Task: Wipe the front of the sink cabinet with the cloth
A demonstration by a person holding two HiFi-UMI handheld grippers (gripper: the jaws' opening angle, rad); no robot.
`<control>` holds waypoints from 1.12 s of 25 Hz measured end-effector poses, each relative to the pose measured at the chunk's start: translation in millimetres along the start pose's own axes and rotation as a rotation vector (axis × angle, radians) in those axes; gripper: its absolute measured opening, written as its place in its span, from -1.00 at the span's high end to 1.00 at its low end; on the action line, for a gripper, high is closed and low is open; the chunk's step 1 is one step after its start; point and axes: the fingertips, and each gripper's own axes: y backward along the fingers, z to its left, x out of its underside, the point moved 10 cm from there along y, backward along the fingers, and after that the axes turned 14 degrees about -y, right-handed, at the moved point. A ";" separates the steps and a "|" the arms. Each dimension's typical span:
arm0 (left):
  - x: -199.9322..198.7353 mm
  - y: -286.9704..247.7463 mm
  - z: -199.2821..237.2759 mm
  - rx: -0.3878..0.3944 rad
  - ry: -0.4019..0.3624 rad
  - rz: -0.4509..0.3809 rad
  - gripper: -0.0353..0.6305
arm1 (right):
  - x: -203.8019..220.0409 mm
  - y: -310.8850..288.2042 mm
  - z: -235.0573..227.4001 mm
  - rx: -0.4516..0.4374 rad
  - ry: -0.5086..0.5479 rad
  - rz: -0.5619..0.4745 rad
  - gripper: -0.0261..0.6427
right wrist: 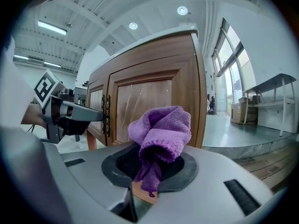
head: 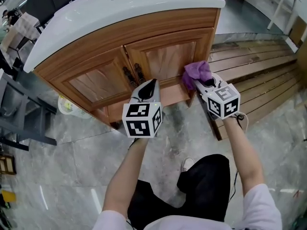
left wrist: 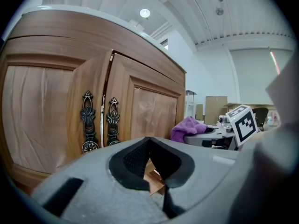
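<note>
A wooden sink cabinet (head: pixel 144 56) with two panelled doors and dark ornate handles (left wrist: pixel 88 121) stands under a white basin top (head: pixel 129 8). My right gripper (head: pixel 204 83) is shut on a bunched purple cloth (head: pixel 196 73), held against the lower right corner of the right door (right wrist: pixel 142 108). The cloth (right wrist: pixel 161 136) fills the right gripper view, pinched between the jaws. My left gripper (head: pixel 148 89) hangs just below the door handles, jaws closed with nothing in them. The cloth (left wrist: pixel 188 127) and right gripper (left wrist: pixel 224 134) show at the right of the left gripper view.
A wooden slatted platform (head: pixel 259 75) lies to the cabinet's right on the grey marble floor (head: pixel 72 166). A pale mesh object (head: pixel 69 107) sits by the cabinet's left foot. A dark metal frame (head: pixel 19 114) stands at the left. The person's legs and shoe (head: pixel 187 164) are below.
</note>
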 end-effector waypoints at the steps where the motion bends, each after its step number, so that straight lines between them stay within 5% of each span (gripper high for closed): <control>1: -3.5 -0.3 0.2 0.002 0.003 0.005 0.88 | -2.8 1.5 2.3 -0.005 -0.005 0.008 0.71; 11: -93.8 37.3 14.5 -0.047 0.032 0.025 0.88 | -103.1 8.8 73.5 -0.128 -0.014 0.091 0.71; 28: -323.7 187.4 36.8 -0.135 0.077 0.074 0.88 | -334.9 94.3 231.1 -0.224 -0.116 0.080 0.71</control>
